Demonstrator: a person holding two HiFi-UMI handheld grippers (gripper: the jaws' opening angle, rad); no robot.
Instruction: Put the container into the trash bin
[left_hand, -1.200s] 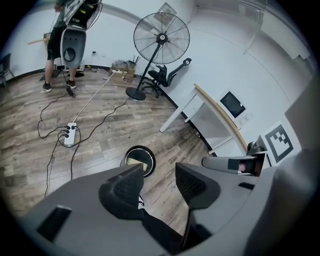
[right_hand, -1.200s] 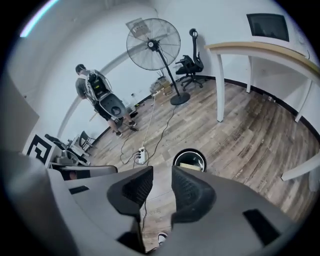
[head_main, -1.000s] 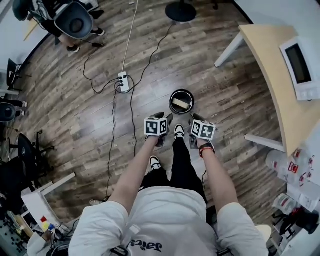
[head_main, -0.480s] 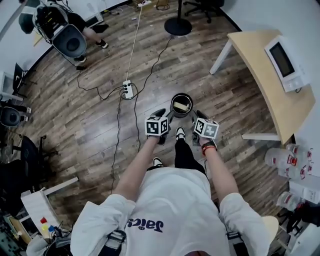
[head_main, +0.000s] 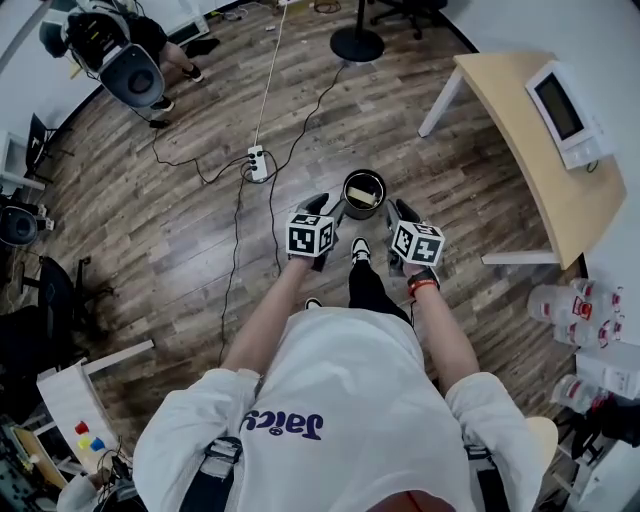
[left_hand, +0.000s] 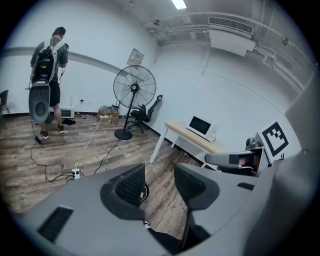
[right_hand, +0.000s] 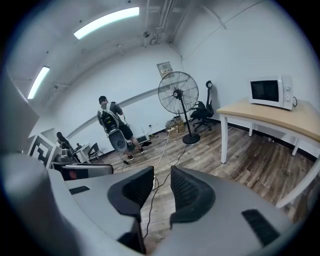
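You're hovering near the trash bin (head_main: 347, 188), container (head_main: 361, 198) inside, left gripper (head_main: 325, 207) gaping empty, right gripper (head_main: 397, 215) closing empty; avoid bumping it.

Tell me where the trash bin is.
Head view, centre: the trash bin stands on the floor, right of the power strip, left of the table.

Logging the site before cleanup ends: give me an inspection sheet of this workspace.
Surface: brown wood-plank floor.
Job's things: tan container lies inside the round black trash bin.
Clutter: clear plastic bottles at the right edge.
Tools: left tool open, empty; right tool jaws closing, nothing between them.
Cables: white power strip with black cords across the floor.
Surroundings: light wooden table, white microwave, another person with a backpack.
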